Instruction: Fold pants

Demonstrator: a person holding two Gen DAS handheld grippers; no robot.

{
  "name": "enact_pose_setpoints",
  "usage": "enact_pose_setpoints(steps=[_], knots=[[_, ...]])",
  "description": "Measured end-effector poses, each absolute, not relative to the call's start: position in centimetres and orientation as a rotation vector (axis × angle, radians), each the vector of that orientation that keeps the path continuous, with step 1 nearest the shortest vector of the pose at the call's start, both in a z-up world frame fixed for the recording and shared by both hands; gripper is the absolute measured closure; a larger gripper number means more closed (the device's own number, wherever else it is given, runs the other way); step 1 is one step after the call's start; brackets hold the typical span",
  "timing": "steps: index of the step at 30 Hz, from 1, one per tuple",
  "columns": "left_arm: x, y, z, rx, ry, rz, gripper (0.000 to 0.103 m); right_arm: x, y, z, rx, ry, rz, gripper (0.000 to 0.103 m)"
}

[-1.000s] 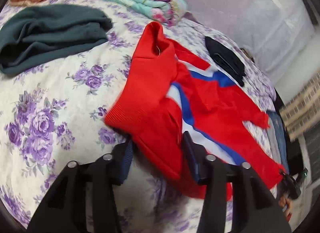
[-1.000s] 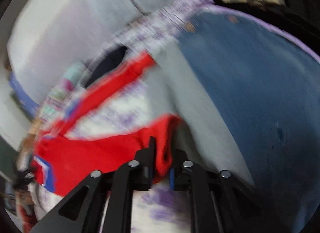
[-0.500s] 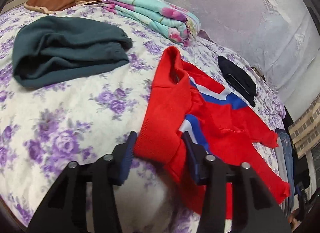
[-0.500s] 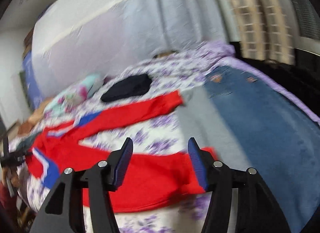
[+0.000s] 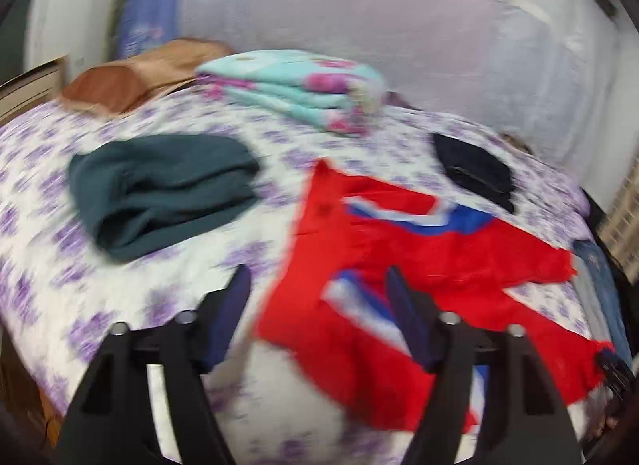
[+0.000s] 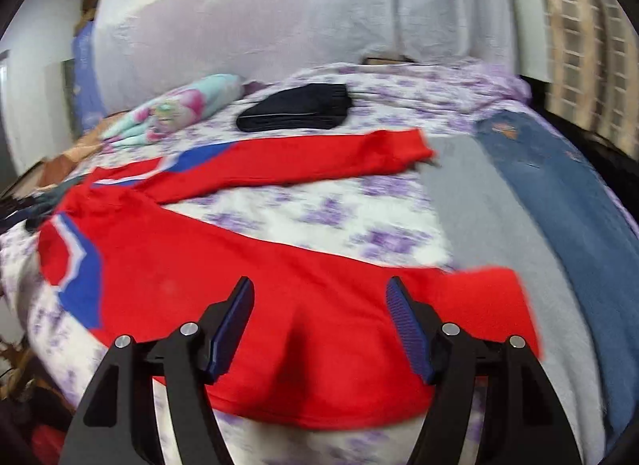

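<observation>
**Red pants spread flat, both grippers open above them**

The red pants [image 6: 247, 289] with blue and white stripes lie spread on the bed [image 6: 339, 221], their 2 legs splayed apart in a V with floral sheet showing between them. In the left wrist view the pants [image 5: 403, 265] sit right of centre, waist end toward the camera, legs running off to the right.

The right gripper [image 6: 319, 321] hangs over the nearer leg, fingers spread wide with nothing between them. The left gripper [image 5: 317, 309] is over the waist end, fingers likewise spread and holding nothing.

Beside the leg ends lie a grey garment [image 6: 491, 225] and, just beyond it, blue jeans [image 6: 571, 201] at the bed's edge. A black garment [image 5: 475, 169] lies folded past the far leg. A folded dark green garment [image 5: 159, 193] sits left of the pants, well apart. Farther back are a folded floral blanket [image 5: 299, 89] and a brown pillow [image 5: 131, 77].
</observation>
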State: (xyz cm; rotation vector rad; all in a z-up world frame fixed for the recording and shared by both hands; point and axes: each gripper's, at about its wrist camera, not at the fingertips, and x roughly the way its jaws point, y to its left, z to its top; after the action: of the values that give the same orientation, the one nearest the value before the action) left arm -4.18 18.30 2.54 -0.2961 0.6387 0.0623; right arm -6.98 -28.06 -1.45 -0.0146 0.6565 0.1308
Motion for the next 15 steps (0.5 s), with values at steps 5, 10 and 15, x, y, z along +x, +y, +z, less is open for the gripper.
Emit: enact_pose_setpoints(steps=[5,10,15], knots=[[2.4,14.9,-2.6,-0.104,0.865,0.079,0.03,-3.7,-25.7,-5.1,-0.054,0.833,0.197,0.032],[2.7,17.5,-1.9,-0.188,0.828,0.118,0.022,-4.2,-26.8,-3.7,-0.035,0.814,0.224,0.025],[7.0,21.2,1.8,-0.204,0.769,0.111,0.021,-3.5,-25.5,1.2,-0.144,0.593,0.322,0.005]])
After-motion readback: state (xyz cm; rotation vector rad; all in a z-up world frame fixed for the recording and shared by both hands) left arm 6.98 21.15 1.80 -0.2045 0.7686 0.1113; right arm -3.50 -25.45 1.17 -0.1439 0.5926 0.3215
